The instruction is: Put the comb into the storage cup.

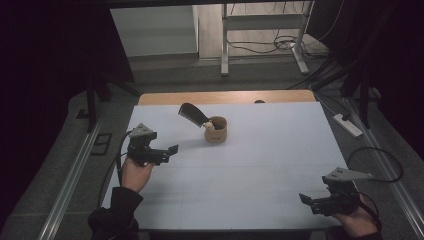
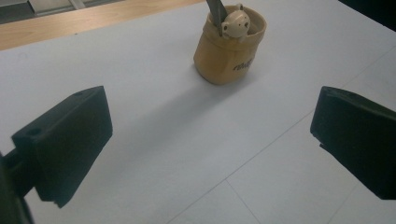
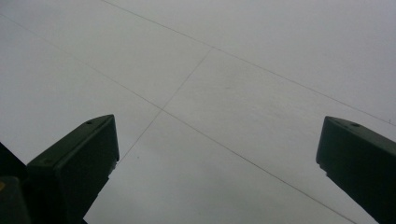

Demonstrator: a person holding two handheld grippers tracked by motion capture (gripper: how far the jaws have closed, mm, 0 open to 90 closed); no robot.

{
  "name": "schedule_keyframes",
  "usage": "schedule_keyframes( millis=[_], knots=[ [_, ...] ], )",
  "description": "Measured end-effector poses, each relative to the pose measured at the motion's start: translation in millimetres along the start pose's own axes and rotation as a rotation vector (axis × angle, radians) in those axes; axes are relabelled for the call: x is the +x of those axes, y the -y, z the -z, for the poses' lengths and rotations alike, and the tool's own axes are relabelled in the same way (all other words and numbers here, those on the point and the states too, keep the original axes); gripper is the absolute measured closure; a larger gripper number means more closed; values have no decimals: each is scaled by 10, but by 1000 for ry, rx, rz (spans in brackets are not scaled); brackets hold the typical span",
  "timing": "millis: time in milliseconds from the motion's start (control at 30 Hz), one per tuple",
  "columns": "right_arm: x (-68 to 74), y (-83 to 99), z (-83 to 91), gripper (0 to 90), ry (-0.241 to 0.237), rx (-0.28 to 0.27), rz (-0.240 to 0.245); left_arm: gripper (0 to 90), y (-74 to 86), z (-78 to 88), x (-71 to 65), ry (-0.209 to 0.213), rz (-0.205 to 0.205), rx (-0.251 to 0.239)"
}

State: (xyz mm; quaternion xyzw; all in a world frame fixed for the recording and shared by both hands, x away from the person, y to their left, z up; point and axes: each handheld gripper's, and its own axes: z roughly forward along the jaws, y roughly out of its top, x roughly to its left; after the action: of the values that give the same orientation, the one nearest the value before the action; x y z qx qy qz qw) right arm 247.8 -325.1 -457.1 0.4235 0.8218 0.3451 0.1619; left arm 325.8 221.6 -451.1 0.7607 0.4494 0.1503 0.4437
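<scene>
Left gripper [image 1: 170, 152] hovers near the table's [image 1: 260, 175] left edge, jaws spread wide and empty, aimed at the tan cup [image 1: 216, 131] holding a dark comb [image 1: 192, 115] and bear figure [image 2: 236, 22]. Right gripper [image 1: 307, 201], likewise agape, sits at the near right corner. Bare white surface separates them.

In the left gripper view, we lose the dark comb [image 2: 215, 14] at the top edge, its lower end sunk inside the tan holder [image 2: 229, 53] beside a small bear figure [image 2: 236, 22]. We cannot read the holder's dark lettering [image 2: 241, 65].
</scene>
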Motion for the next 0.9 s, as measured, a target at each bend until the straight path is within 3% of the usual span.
schedule_keyframes(
  millis=[900],
  knots=[
    [-2,0,3,0,4,0,-4,0,167,199,-106,-17,22,15]
  ],
)
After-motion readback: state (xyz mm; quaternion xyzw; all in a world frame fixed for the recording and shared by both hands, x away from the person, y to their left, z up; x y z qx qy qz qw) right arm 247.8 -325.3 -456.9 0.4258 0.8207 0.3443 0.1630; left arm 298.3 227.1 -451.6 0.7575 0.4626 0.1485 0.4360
